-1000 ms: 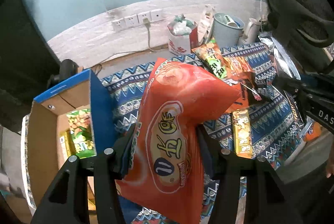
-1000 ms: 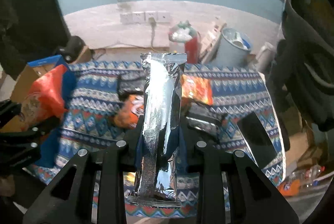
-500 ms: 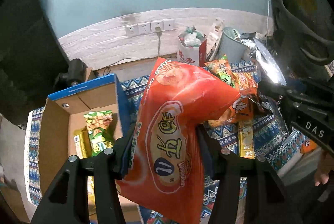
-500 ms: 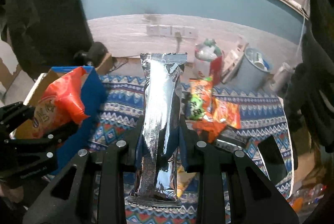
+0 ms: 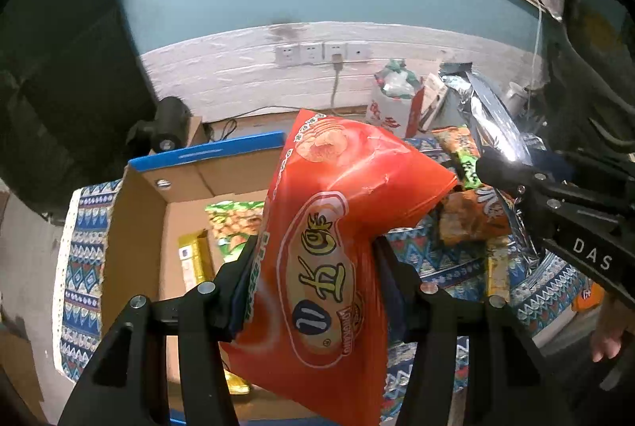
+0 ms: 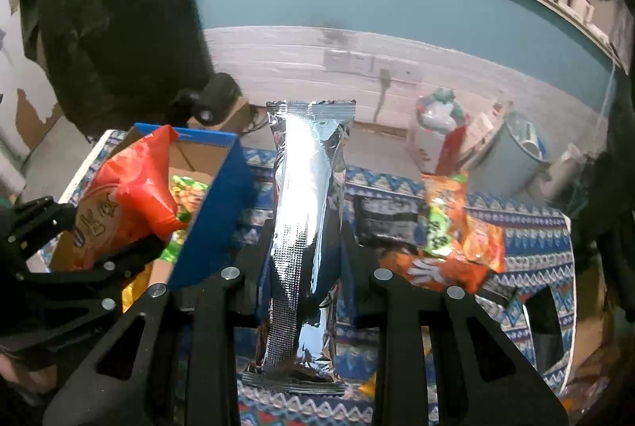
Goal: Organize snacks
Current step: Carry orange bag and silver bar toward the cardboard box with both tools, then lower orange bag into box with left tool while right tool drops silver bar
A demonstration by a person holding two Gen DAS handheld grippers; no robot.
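Red snack bag (image 5: 329, 267) pinched between left gripper (image 5: 313, 267) fingers, hanging over cardboard box (image 5: 135, 227) just ahead and left. Silver foil packet (image 6: 305, 227) upright, clamped in right gripper (image 6: 303, 267). Loose snack packets (image 6: 448, 239) ahead-right on patterned cloth (image 6: 528, 227). Green bag (image 5: 234, 223) inside box.

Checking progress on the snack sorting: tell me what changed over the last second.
Both hands swung toward the cardboard box; the red chip bag now hangs over its opening, the silver packet alongside. Both grips unchanged; the snacks on the patterned cloth stayed put.
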